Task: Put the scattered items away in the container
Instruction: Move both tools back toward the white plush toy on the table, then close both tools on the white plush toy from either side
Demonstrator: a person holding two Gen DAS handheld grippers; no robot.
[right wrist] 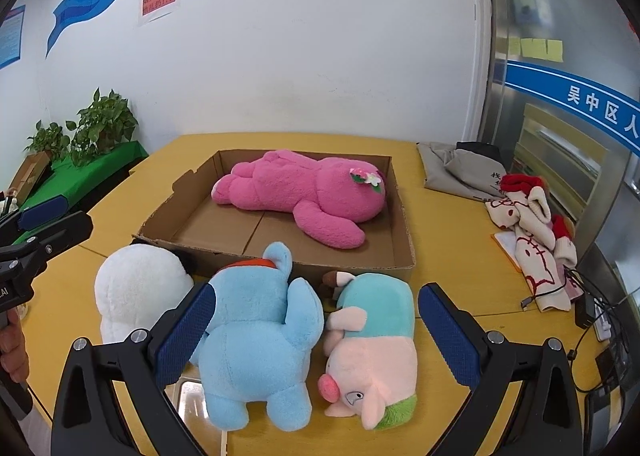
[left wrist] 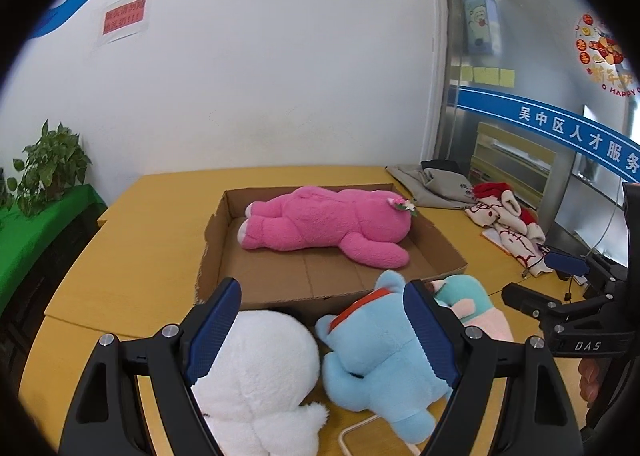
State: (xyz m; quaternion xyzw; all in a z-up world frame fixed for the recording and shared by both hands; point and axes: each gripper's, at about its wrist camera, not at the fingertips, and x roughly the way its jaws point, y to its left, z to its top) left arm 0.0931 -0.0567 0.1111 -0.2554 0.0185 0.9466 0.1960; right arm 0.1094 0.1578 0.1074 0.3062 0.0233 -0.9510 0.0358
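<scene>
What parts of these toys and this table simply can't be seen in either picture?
- White plush: its face is turned away; the left claw covers its side, left wrist view.
- Pig plush: mostly behind a claw finger, left wrist view.
- Blue plush: face not visible, right wrist view.
- Cardboard box: floor under the pink plush hidden.

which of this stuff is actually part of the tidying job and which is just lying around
Part of the job:
- cardboard box
- pink plush, already in the box
- white plush
- blue plush
- pig plush

Just lying about:
- grey cloth bag
- red and cream fabric pile
- cables
- potted plants
</scene>
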